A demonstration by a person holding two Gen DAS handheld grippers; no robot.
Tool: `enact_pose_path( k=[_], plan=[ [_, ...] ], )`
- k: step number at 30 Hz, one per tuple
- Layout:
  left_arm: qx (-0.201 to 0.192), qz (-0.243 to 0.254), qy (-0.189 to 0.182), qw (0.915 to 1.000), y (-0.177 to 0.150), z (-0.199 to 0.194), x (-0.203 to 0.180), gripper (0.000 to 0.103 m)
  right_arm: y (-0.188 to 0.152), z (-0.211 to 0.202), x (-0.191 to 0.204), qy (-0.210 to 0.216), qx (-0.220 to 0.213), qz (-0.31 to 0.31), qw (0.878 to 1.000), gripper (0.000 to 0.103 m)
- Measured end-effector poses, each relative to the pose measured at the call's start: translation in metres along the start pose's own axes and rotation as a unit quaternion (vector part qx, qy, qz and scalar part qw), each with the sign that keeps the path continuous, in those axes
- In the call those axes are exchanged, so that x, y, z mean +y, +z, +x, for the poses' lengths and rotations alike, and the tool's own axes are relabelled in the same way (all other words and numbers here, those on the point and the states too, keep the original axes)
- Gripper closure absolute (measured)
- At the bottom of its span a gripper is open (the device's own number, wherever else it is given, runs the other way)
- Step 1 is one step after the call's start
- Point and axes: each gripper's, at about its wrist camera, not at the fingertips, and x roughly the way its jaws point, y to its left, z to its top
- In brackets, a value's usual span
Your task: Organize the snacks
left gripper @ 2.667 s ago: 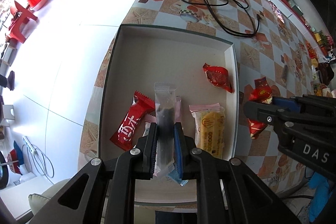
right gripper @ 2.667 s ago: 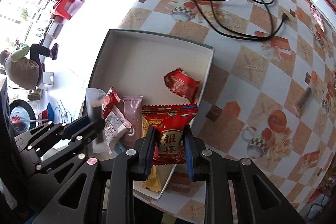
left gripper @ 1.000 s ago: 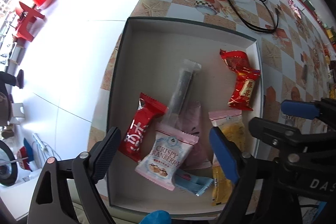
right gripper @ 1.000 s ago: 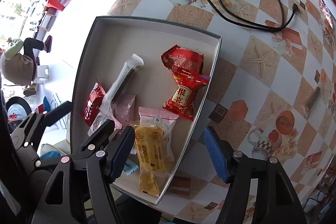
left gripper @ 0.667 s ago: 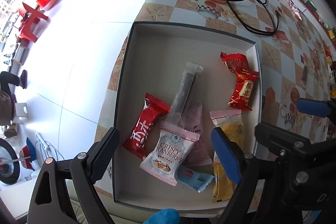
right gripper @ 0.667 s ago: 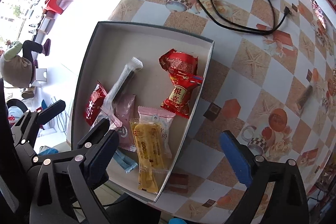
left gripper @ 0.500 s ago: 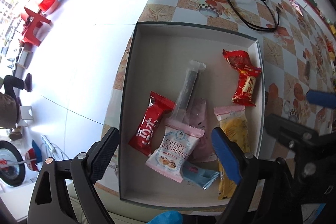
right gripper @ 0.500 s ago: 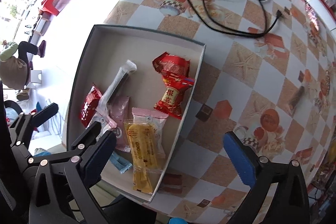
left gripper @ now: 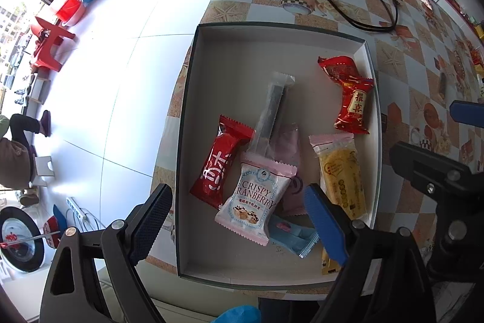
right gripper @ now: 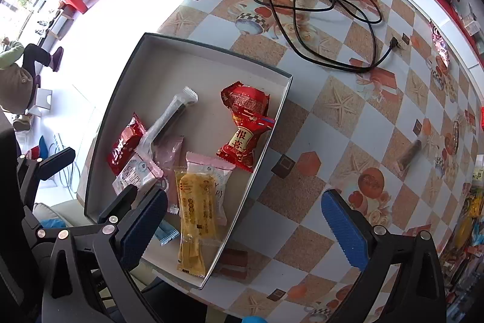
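Both grippers, left (left gripper: 239,215) and right (right gripper: 245,218), gape empty above the box (left gripper: 272,29), snacks (left gripper: 257,196) clustered inside, sorting apparently near finished.

Left tool (left gripper: 239,217) and right tool (right gripper: 245,217) both gape wide, apparently empty.

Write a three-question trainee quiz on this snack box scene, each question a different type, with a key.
1. True or false: the left tool grips the Crispy Cranberry packet.
2. Which lies outside the box on the table? A) yellow packet B) black charger cable C) clear stick packet
3. Fill in: the right tool is ____.

Key: 1 false, it is open and holds nothing; 2 B; 3 open.
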Motion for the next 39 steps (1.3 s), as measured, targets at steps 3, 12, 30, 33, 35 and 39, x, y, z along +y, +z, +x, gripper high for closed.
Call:
enact_pose_path(
  k=[3,12,30,33,35,39],
  plan=[
    [-0.002,0.002,0.001,1.0,-0.001,-0.002,-0.001,0.012,0.0,-0.001,0.001,-0.001,-0.001,-0.002,1.0,0.001],
    [-0.004,0.008,-0.002,1.0,-0.001,-0.005,-0.004,0.012,-0.001,-0.006,0.005,-0.002,-0.005,-0.011,1.0,0.001],
    [-0.007,0.017,-0.006,0.9998,-0.003,-0.01,-0.01,0.012,-0.004,-0.009,0.009,-0.011,-0.013,-0.025,1.0,0.001],
    [-0.007,0.019,-0.005,0.9998,-0.003,-0.01,-0.011,0.012,-0.004,-0.009,0.009,-0.012,-0.014,-0.028,0.999,0.001],
    [-0.007,0.019,-0.005,0.9998,-0.003,-0.01,-0.012,0.012,-0.004,-0.01,0.01,-0.012,-0.015,-0.03,0.999,0.001],
    [-0.007,0.02,-0.006,0.9998,-0.003,-0.01,-0.012,0.012,-0.004,-0.01,0.011,-0.012,-0.015,-0.03,0.999,0.001]
  ],
)
